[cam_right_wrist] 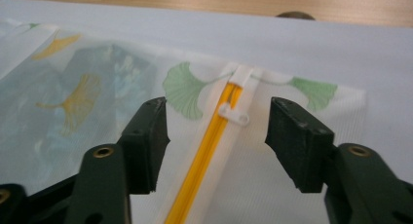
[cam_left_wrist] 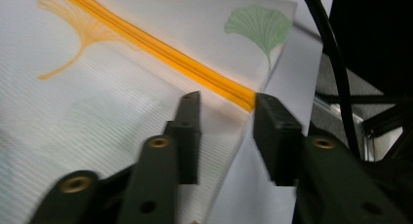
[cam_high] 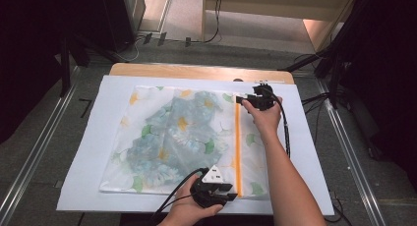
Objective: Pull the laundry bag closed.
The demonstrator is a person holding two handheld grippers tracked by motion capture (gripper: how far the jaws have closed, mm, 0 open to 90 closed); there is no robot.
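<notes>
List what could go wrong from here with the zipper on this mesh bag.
1. The right gripper is open with the small white zipper pull lying flat between its jaws; closing may pinch mesh instead of the pull.
2. The left gripper is open at the near end of the orange zipper, not clamping it, so the mesh bag could slide or bunch when the pull is tugged.
3. The garment inside might snag the slider.

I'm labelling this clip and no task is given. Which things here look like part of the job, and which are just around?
Likely part of the job:
mesh zip bag
orange zipper and its white slider
left gripper, open at the zipper's near end
right gripper, open around the slider

Just around:
white sheet
wooden table
floor cables
</notes>
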